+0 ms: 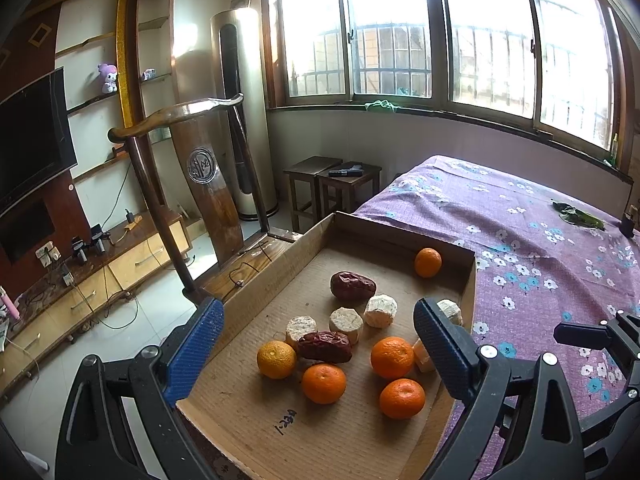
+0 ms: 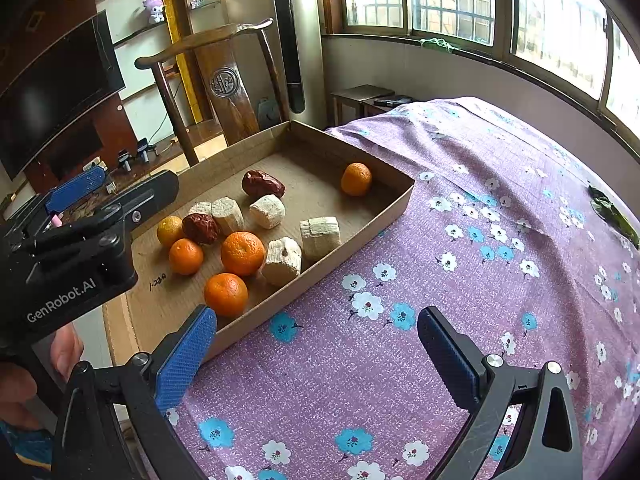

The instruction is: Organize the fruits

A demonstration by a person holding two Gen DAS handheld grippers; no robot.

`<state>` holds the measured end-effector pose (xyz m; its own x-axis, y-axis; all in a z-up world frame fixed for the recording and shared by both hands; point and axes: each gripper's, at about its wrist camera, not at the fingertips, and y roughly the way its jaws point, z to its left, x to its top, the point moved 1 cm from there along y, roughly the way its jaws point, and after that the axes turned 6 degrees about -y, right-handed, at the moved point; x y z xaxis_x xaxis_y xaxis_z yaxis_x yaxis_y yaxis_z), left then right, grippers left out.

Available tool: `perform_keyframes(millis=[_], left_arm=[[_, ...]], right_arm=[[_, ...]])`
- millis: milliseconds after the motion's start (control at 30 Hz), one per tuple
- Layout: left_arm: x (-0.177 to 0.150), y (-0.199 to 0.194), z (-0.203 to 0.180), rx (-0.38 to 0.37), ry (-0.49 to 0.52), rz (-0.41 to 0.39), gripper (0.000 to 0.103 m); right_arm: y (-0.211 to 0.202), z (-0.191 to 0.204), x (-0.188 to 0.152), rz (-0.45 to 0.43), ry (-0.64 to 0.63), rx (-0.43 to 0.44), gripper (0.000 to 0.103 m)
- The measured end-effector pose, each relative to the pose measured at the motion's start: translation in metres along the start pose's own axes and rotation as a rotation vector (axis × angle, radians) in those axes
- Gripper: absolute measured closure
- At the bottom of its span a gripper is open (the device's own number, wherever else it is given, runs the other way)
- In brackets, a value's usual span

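A shallow cardboard tray [image 1: 264,284] [image 2: 360,236] lies at the left edge of the purple flowered cloth. It holds several orange mandarins [image 1: 392,357] [image 2: 242,253], one alone in the far corner [image 1: 427,262] [image 2: 356,178], two dark red dates [image 1: 352,286] [image 2: 263,184], and several pale cut chunks [image 1: 380,311] [image 2: 320,233]. My left gripper [image 1: 320,344] is open above the tray's near part, holding nothing; it also shows in the right wrist view [image 2: 100,196]. My right gripper [image 2: 316,354] is open over the cloth, right of the tray, empty.
The purple flowered cloth [image 1: 540,240] [image 2: 480,240] spreads to the right, with a green leafy item [image 1: 578,216] [image 2: 614,216] far right. A wooden chair [image 1: 208,176] [image 2: 224,88] stands behind the tray. Stools, a tall standing unit and windows lie beyond.
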<state>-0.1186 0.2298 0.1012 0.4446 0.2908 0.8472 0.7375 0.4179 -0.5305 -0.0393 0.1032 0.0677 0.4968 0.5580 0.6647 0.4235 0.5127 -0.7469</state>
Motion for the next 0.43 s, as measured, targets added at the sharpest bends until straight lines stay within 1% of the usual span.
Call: perform_keyframes(millis=[167,300,367,433], left_arm=[[-0.005,0.002,0.001,0.000,-0.002,0.005,0.008],[-0.006,0.001,-0.004,0.007,0.023,-0.011,0.008],[-0.006,-0.001,-0.012,-0.009,0.032,-0.014,0.008],[-0.006,-0.005,-0.024,-0.044,0.045,-0.009,0.007]], right_arm=[[-0.001,0.000,-0.001,0.000,-0.001,-0.001,0.001],[-0.006,-0.007,-0.003,-0.006,0.019,-0.013,0.001],[-0.013,-0.016,-0.006,-0.016,0.040,-0.030,0.001],[-0.024,-0.029,-0.011,-0.026,0.068,-0.062,0.001]])
